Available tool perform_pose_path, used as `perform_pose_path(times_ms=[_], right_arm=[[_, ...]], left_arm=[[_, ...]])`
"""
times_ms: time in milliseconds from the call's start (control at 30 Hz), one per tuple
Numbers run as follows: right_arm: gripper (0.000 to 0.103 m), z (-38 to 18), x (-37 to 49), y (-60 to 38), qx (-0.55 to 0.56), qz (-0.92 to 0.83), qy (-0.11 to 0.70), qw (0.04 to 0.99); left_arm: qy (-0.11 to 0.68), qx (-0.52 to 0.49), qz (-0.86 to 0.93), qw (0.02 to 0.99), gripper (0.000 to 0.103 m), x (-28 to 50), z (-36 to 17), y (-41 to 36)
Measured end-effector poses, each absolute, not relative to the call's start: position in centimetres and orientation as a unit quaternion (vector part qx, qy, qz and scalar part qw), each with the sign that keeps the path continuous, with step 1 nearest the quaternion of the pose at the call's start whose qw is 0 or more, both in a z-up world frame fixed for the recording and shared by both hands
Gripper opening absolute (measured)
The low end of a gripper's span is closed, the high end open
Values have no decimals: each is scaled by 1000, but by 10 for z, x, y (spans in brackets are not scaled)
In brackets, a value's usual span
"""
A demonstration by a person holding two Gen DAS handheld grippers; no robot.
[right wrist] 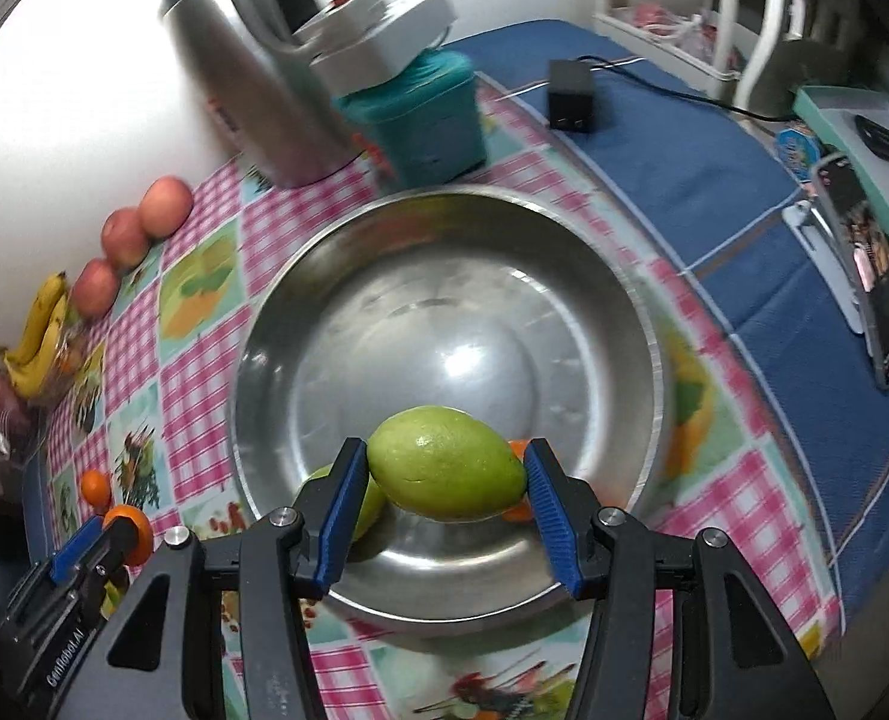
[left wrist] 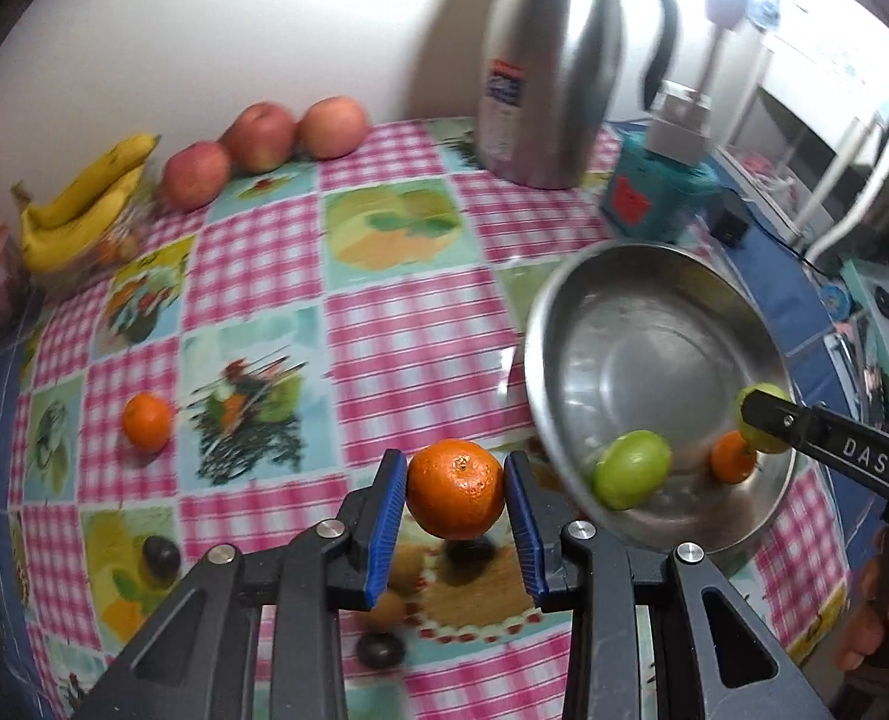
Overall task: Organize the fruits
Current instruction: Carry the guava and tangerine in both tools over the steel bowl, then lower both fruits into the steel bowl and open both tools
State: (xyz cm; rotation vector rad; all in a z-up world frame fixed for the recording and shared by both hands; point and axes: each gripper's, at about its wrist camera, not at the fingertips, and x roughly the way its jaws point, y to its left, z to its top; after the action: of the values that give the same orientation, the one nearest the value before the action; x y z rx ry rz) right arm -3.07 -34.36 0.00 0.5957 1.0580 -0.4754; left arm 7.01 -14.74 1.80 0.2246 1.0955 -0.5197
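Note:
My left gripper [left wrist: 455, 489] is shut on an orange tangerine [left wrist: 455, 487], held above the checked tablecloth just left of the steel bowl [left wrist: 576, 324]. In the right wrist view my right gripper [right wrist: 447, 474] is shut on a green fruit [right wrist: 447, 471] over the near side of the steel bowl [right wrist: 444, 240]. Inside the bowl lie another green fruit [left wrist: 630, 476] and a small tangerine [left wrist: 732, 456]. A further tangerine [left wrist: 147, 422] rests on the cloth at the left. The right gripper [left wrist: 762, 420] shows at the bowl's right rim in the left wrist view.
Three apples [left wrist: 258, 137] and a bunch of bananas [left wrist: 81, 201] line the wall at the back left. A steel thermos jug [left wrist: 543, 66] and a teal box [left wrist: 654, 192] stand behind the bowl. A black adapter [right wrist: 571, 95] and a phone [right wrist: 870, 294] lie on the blue cloth at right.

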Motion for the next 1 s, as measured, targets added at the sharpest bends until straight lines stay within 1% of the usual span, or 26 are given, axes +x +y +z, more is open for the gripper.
perform_pose_path(times_ms=[233,567,1000], right_arm=[[55,4,-36,-354,283,-225,479,800],[55,-6,-27,-351,287,-214,467,809],[55,-21,-16,-354,276,-227,456,815]], left_arm=[[488,127,-283,816,36,56,18,-183],[452,165,-298,825,36,53,5,-218],[446,189,-280,829,36,61,-18,-234]])
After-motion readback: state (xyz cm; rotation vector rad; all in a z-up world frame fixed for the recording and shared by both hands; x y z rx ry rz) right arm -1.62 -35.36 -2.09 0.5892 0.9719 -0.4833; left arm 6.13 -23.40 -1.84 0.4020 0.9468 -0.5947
